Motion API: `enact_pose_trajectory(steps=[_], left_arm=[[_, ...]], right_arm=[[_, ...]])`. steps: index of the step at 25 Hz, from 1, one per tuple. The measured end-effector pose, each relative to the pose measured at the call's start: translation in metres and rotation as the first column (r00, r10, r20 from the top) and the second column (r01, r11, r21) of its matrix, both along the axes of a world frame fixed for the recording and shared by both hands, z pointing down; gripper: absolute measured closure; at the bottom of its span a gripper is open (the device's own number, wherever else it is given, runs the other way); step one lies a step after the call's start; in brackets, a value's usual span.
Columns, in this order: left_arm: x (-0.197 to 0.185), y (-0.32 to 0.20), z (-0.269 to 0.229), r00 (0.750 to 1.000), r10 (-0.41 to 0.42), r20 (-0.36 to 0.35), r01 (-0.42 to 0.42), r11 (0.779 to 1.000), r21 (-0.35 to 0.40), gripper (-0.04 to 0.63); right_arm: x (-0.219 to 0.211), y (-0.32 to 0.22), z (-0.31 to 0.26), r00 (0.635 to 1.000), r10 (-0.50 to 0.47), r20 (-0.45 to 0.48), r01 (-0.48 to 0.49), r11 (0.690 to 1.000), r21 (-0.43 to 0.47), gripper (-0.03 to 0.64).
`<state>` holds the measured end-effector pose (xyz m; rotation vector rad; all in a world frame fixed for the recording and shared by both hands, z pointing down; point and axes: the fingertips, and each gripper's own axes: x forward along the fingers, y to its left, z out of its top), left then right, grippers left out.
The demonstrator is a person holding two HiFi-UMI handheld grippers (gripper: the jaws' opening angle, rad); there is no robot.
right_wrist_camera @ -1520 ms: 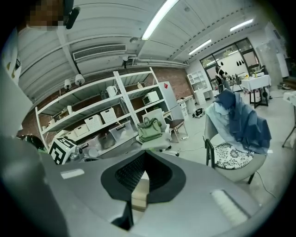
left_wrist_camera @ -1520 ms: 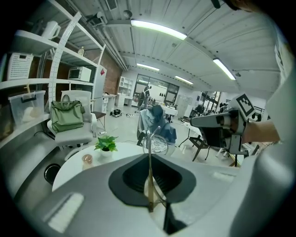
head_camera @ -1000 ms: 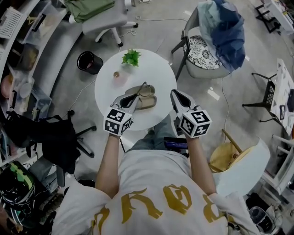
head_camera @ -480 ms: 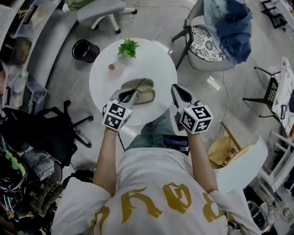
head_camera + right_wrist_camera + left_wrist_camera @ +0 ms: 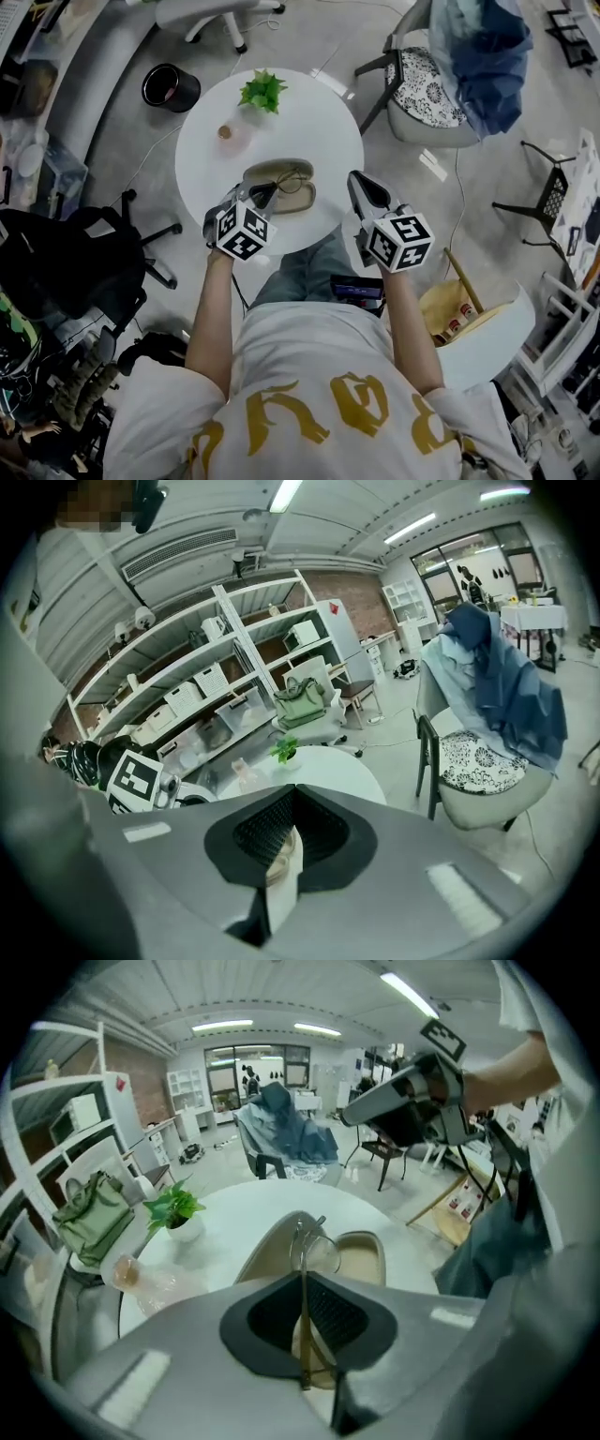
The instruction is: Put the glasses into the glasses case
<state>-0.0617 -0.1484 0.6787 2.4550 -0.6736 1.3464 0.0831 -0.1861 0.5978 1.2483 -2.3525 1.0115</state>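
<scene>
An open beige glasses case (image 5: 302, 199) lies on the round white table (image 5: 319, 122), its lid raised toward the far side. My left gripper (image 5: 260, 194) is shut on one temple arm of thin-framed glasses (image 5: 292, 179), which hang over the case. In the left gripper view the glasses (image 5: 314, 1252) stick up from the left gripper (image 5: 302, 1283), lenses just above the case (image 5: 364, 1258). My right gripper (image 5: 359, 184) hovers at the table's right edge, shut and holding nothing. In the right gripper view the right gripper (image 5: 291, 799) points across the table (image 5: 333, 766).
A small potted plant (image 5: 262, 91) and a little brown-topped object (image 5: 225, 132) stand at the table's far side. A chair draped with blue clothes (image 5: 450, 66) is at the back right, a black bin (image 5: 171, 87) back left, a dark office chair (image 5: 75, 267) to the left.
The left gripper has turned a little with the glasses, which now hang over the open case. The right gripper has barely moved. The head view has shifted slightly.
</scene>
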Motion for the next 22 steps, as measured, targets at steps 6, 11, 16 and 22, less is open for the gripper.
enact_pose_trajectory(steps=[6, 11, 16, 22], left_arm=[[0.001, -0.002, 0.017, 0.998, 0.034, 0.053, -0.033, 0.999, -0.013, 0.581], [0.001, -0.006, 0.025, 0.998, 0.023, 0.05, -0.022, 0.999, -0.024, 0.578], [0.003, -0.006, 0.026, 0.999, 0.012, 0.038, -0.01, 0.999, -0.04, 0.577], [0.003, -0.01, 0.022, 0.998, -0.06, -0.004, 0.06, 0.998, -0.026, 0.551]], right_arm=[[0.001, -0.003, 0.005, 1.0, -0.008, -0.009, 0.008, 1.0, -0.017, 0.594], [0.001, -0.005, 0.005, 1.0, -0.003, -0.007, 0.002, 1.0, -0.022, 0.594], [0.0, -0.006, 0.001, 1.0, -0.007, -0.016, 0.007, 1.0, -0.012, 0.594], [0.001, 0.002, -0.003, 1.0, -0.001, -0.025, 0.001, 1.0, -0.006, 0.594]])
